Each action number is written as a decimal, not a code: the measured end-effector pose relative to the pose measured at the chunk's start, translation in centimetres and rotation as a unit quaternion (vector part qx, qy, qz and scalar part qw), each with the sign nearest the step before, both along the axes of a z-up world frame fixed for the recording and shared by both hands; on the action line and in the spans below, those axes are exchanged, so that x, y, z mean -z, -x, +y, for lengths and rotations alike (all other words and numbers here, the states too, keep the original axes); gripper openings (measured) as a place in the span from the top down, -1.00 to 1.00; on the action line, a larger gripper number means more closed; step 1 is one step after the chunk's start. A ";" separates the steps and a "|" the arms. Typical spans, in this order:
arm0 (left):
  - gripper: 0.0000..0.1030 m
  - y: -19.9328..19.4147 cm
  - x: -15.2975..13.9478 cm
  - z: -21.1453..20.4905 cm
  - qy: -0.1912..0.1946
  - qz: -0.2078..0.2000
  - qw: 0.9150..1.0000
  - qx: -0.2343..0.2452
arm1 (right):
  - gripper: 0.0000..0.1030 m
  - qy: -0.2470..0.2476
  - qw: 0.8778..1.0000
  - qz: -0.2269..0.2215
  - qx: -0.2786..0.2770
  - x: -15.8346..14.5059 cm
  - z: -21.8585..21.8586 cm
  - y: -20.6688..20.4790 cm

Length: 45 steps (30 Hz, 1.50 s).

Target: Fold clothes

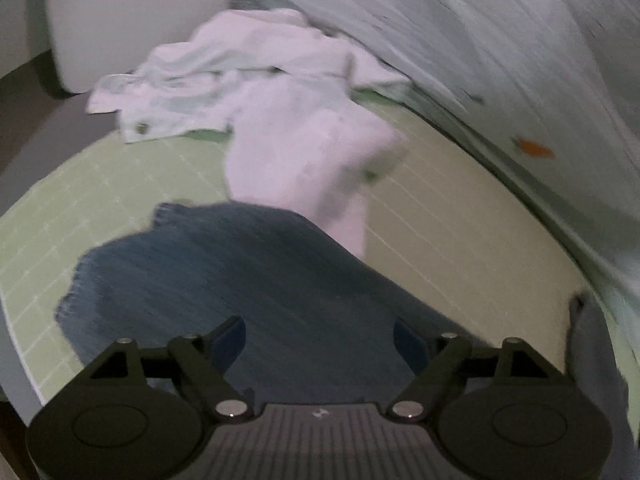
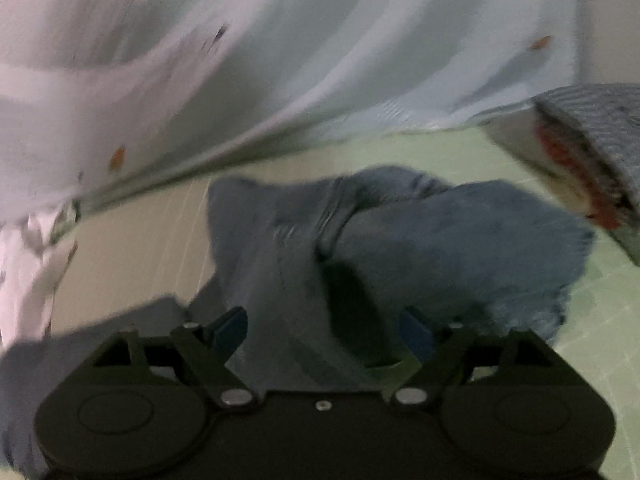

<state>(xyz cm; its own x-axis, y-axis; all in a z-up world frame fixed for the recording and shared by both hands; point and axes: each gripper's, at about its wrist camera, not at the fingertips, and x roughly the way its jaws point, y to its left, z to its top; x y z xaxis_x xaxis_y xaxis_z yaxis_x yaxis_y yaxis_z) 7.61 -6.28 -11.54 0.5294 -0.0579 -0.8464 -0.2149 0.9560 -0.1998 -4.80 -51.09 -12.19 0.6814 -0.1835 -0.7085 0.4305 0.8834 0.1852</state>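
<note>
Both the left tongs (image 1: 320,340) and the right tongs (image 2: 324,330) stand released above the crumpled blue garment (image 2: 400,240). It lies on the green mat (image 1: 100,200), near white clothes (image 1: 240,80).

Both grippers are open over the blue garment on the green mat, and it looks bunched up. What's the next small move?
Probably spread it flat first. The crumpled blue denim-like garment lies twisted on the green gridded mat, and both the left gripper and the right gripper stand open over it, holding nothing. I'd lower each onto a nearby edge, close, and pull the edges apart.
</note>
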 end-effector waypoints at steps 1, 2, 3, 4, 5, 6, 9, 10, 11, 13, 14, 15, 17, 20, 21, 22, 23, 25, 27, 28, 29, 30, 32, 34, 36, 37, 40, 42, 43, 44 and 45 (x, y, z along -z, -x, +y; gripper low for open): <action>-0.59 0.1 0.2 -0.3 -0.004 0.002 1.000 0.009 | -0.27 -0.003 1.000 0.012 -0.018 0.3 0.2 -0.7; -0.59 0.2 0.4 -0.5 -0.009 0.004 1.000 0.017 | 0.37 0.000 0.999 0.020 -0.035 0.4 0.5 -1.5; -0.59 0.4 0.6 -0.8 -0.013 0.006 1.000 0.025 | 0.66 0.004 0.998 0.026 -0.051 0.4 0.9 -2.3; -0.59 0.4 0.8 -0.8 -0.016 0.009 0.999 0.029 | 0.90 0.014 0.997 0.024 -0.066 0.0 1.4 -3.3; -0.59 0.4 1.0 -0.7 -0.015 0.012 0.999 0.030 | 0.92 0.024 0.996 0.021 -0.081 -0.5 2.0 -4.3; -0.59 0.3 1.1 -0.5 -0.013 0.014 0.999 0.028 | 0.92 0.034 0.995 0.017 -0.097 -0.9 2.5 -5.3; -0.59 -0.1 1.4 0.3 -0.005 0.018 1.000 0.019 | 0.92 0.064 0.987 -0.029 -0.146 -4.0 5.2 -9.4; -0.59 -0.3 1.5 0.5 -0.003 0.018 1.000 0.015 | 0.92 0.070 0.983 -0.047 -0.160 -5.2 6.2 -11.0; -0.59 -0.5 1.4 0.7 -0.002 0.017 1.000 0.013 | 0.92 0.067 0.980 -0.069 -0.174 -6.5 7.3 -12.6; -0.59 -0.8 1.4 0.9 -0.002 0.016 1.000 0.008 | 0.92 0.061 0.968 -0.122 -0.213 -9.1 9.6 -15.1; -0.59 -0.9 1.3 0.9 -0.002 0.016 1.000 0.006 | 0.93 0.059 0.959 -0.148 -0.234 -10.2 10.9 -16.0; -0.59 -1.0 1.3 1.0 -0.002 0.015 1.000 0.005 | 0.92 0.055 0.950 -0.172 -0.255 -11.2 12.1 -16.9; -0.59 -1.1 1.2 1.1 -0.001 0.015 1.000 0.001 | 0.75 0.038 0.940 -0.189 -0.280 -11.9 14.3 -18.0; -0.60 -0.9 1.4 1.3 0.001 0.020 1.000 -0.007 | -0.18 -0.016 0.941 -0.151 -0.303 -9.8 15.4 -18.3; -0.60 -0.8 1.5 1.4 0.003 0.023 1.000 -0.009 | -0.18 -0.032 0.942 -0.135 -0.307 -8.9 15.5 -18.3; -0.60 -0.6 1.6 1.5 0.006 0.026 1.000 -0.010 | -0.19 -0.035 0.946 -0.118 -0.300 -7.8 15.0 -17.8; -0.60 -0.5 1.7 1.6 0.008 0.029 0.999 -0.012 | -0.25 -0.036 0.952 -0.095 -0.289 -6.5 14.1 -17.1; -0.60 -0.5 2.0 1.6 0.013 0.037 0.999 -0.015 | -0.41 -0.039 0.964 -0.057 -0.259 -4.5 11.9 -15.4; -0.60 -0.6 2.4 1.4 0.021 0.045 0.999 -0.016 | -0.51 -0.056 0.976 -0.035 -0.207 -3.0 8.7 -13.4; -0.59 -0.8 2.5 1.2 0.026 0.049 0.998 -0.012 | -0.59 -0.066 0.982 -0.028 -0.174 -2.5 6.7 -12.4; -0.60 -1.0 2.7 0.9 0.031 0.053 0.998 -0.008 | -0.66 -0.070 0.988 -0.025 -0.138 -2.1 4.7 -11.4; -0.60 -1.3 2.8 0.4 0.036 0.055 0.998 -0.003 | -0.69 -0.075 0.992 -0.022 -0.101 -1.7 2.6 -10.3; -0.60 -1.8 3.0 -0.5 0.042 0.057 0.997 0.011 | -0.77 -0.078 0.996 -0.021 -0.029 -1.1 -1.1 -8.5; -0.60 -2.6 3.0 -1.6 0.043 0.058 0.997 0.022 | -0.78 -0.080 0.996 -0.025 0.033 -0.8 -4.3 -7.2; -0.59 -3.7 3.0 -2.3 0.045 0.057 0.997 0.029 | -0.79 -0.086 0.993 -0.030 0.076 -0.5 -6.9 -6.7; -0.60 -4.4 2.9 -2.6 0.047 0.056 0.997 0.030 | -0.79 -0.087 0.992 -0.033 0.088 -0.6 -7.8 -6.7; -0.60 -7.0 2.4 -3.3 0.052 0.046 0.997 0.028 | -0.80 -0.093 0.988 -0.045 0.113 -0.5 -10.1 -7.0; -0.60 -9.0 2.0 -3.6 0.056 0.038 0.997 0.026 | -0.88 -0.119 0.982 -0.054 0.135 0.3 -11.3 -7.3; -0.62 -10.1 1.9 -3.8 0.064 0.037 0.997 0.025 | -0.93 -0.147 0.976 -0.059 0.150 0.8 -11.9 -7.9; -0.64 -11.2 1.8 -4.0 0.073 0.037 0.996 0.025 | -0.94 -0.174 0.969 -0.064 0.165 1.4 -12.6 -8.4; -0.72 -12.3 1.8 -4.1 0.082 0.037 0.996 0.024 | -0.94 -0.201 0.960 -0.068 0.180 1.9 -13.2 -9.0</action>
